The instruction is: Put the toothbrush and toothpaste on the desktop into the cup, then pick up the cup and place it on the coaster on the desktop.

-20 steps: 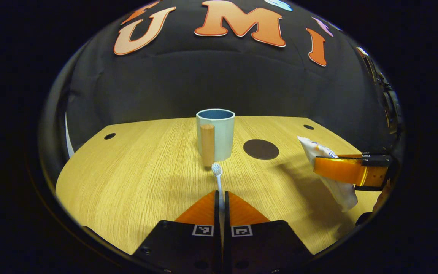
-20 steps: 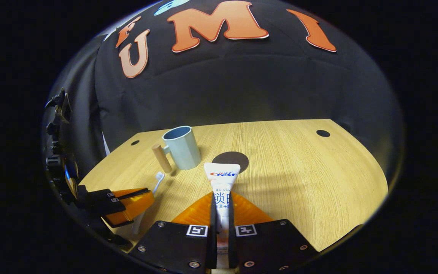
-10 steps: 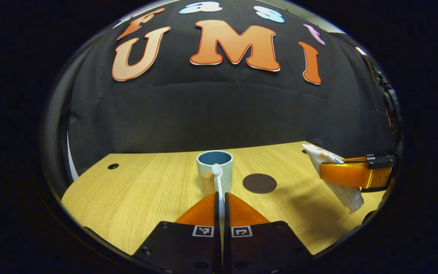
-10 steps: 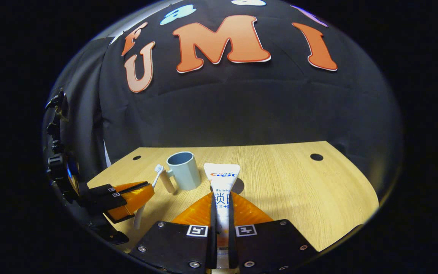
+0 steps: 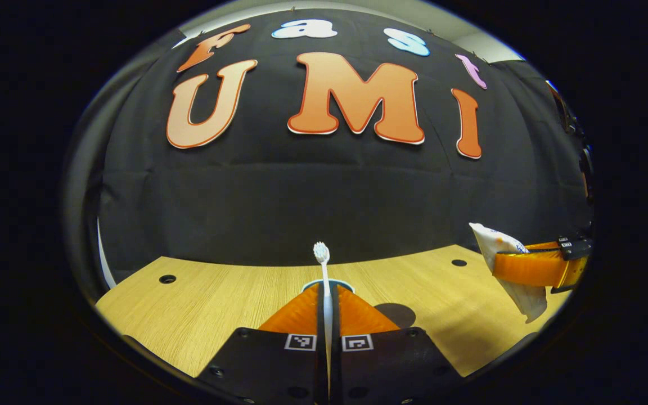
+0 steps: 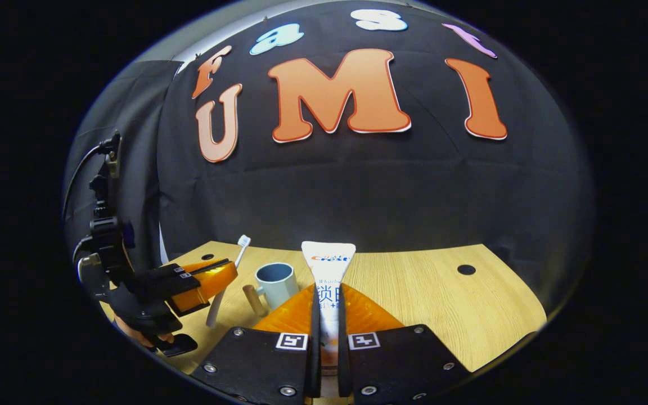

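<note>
Left gripper view: the left hand-held gripper [image 5: 327,298] is clamped on the toothbrush [image 5: 324,281], both fingers pressed to the handle. The brush's long axis runs forward along the fingers, bristle head at the far end, raised against the wall cloth. Just past the fingertips the cup [image 5: 328,286] shows as a sliver of rim on the table [image 5: 200,292]. A dark round patch to the right of the fingers is probably the coaster [image 5: 394,314], though part is hidden.

Right gripper view: the right hand-held gripper [image 6: 327,301] is clamped on the toothpaste [image 6: 328,270], which is held clear of the table. The tube's long axis lies along the fingers, flat crimped end pointing forward and up; the cap end is hidden between the fingers. The cup stands upright with its mouth open and its wooden handle [image 6: 254,300] toward the camera. In this view the brush slants, head up, lower end below the gripper, near the cup but to its left, not yet inside.

Judgement: the step in hand is the first insertion; both items are lifted and neither is in the cup. The next move calls for carrying the brush over the mouth, lower end down, and lowering it before the fingers part. The tube follows; the cup's transfer to the coaster remains.
</note>
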The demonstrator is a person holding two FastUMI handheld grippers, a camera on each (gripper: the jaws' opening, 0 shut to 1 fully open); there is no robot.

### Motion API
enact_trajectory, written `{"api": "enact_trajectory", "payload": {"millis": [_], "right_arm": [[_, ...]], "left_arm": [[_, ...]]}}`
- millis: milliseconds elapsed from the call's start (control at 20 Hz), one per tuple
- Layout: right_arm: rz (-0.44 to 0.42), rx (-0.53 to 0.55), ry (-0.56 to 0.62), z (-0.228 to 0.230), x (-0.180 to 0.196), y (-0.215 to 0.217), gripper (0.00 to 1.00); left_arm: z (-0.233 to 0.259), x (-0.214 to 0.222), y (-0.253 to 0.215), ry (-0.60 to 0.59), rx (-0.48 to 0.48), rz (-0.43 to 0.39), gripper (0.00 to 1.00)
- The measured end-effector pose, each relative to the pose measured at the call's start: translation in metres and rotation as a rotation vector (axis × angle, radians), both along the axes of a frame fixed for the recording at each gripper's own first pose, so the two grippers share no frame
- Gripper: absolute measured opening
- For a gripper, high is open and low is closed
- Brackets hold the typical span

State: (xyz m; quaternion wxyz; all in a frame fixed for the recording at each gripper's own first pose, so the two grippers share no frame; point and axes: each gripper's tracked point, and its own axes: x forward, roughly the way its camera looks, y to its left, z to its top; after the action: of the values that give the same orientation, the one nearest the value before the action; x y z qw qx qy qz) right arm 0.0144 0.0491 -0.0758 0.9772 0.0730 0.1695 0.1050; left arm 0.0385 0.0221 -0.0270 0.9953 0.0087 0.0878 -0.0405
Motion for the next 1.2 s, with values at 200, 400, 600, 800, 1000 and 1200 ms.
{"api": "enact_trajectory", "payload": {"millis": [200, 400, 600, 800, 1000, 1200], "right_arm": [[-0.002, 0.013, -0.049, 0.016, 0.017, 0.0, 0.12], [0.0, 0.009, -0.085, 0.022, 0.034, -0.004, 0.12], [-0.007, 0.021, -0.089, 0.02, 0.048, -0.006, 0.12], [-0.013, 0.036, -0.091, 0.024, 0.062, -0.007, 0.12], [-0.007, 0.061, -0.133, 0.039, 0.075, -0.003, 0.12], [-0.013, 0.032, -0.15, 0.04, 0.083, -0.008, 0.12]], "left_arm": [[0.016, 0.031, 0.005, -0.049, -0.026, 0.003, 0.02], [0.029, 0.059, 0.01, -0.104, -0.037, 0.004, 0.02], [0.036, 0.087, 0.014, -0.146, -0.046, -0.009, 0.02], [0.041, 0.111, 0.012, -0.168, -0.06, -0.039, 0.02], [0.041, 0.131, 0.008, -0.178, -0.069, -0.071, 0.02], [0.029, 0.146, 0.009, -0.166, -0.056, -0.089, 0.02]]}}
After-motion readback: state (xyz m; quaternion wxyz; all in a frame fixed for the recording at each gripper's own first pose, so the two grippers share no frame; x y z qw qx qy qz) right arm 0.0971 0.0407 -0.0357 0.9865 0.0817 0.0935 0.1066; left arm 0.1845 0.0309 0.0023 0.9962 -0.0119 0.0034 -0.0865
